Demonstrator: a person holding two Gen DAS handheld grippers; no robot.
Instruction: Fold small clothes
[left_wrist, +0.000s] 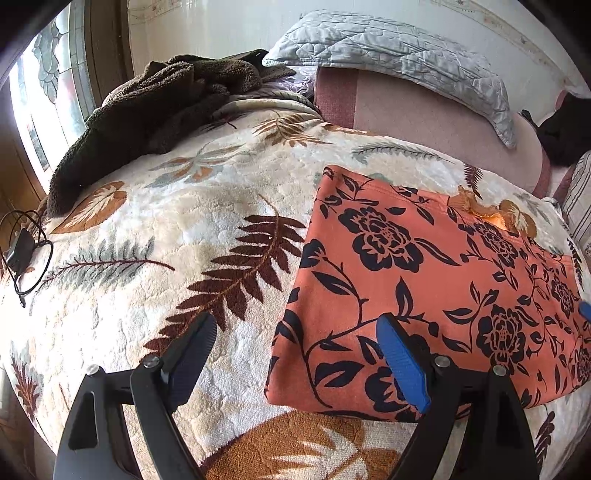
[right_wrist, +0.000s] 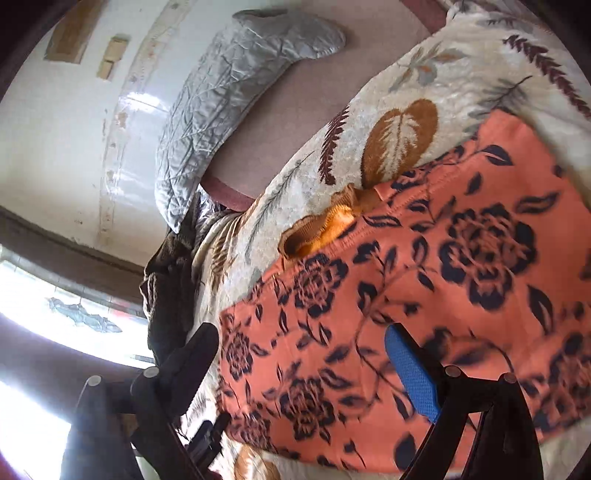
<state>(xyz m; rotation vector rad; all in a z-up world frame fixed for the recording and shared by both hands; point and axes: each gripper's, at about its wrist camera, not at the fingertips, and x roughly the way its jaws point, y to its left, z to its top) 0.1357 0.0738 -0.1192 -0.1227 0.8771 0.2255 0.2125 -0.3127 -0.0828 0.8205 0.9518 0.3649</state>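
An orange garment with dark blue flowers (left_wrist: 424, 280) lies folded flat in a rough rectangle on the leaf-patterned blanket (left_wrist: 166, 221). A ribbed orange collar (left_wrist: 487, 216) pokes out at its far edge. My left gripper (left_wrist: 297, 338) hovers open over the garment's near left corner, one finger above the blanket, the blue-padded one above the cloth, nothing between them. In the right wrist view the same garment (right_wrist: 424, 288) fills the middle, its collar (right_wrist: 325, 225) at the upper left. My right gripper (right_wrist: 301, 350) is open above it, holding nothing, and the picture is motion-blurred.
A dark brown fleece (left_wrist: 155, 110) lies heaped at the blanket's far left. A grey quilted pillow (left_wrist: 399, 51) leans on the pink headboard (left_wrist: 424, 110). A black cable and small device (left_wrist: 26, 251) sit at the left edge. A bright window (right_wrist: 55, 306) is behind.
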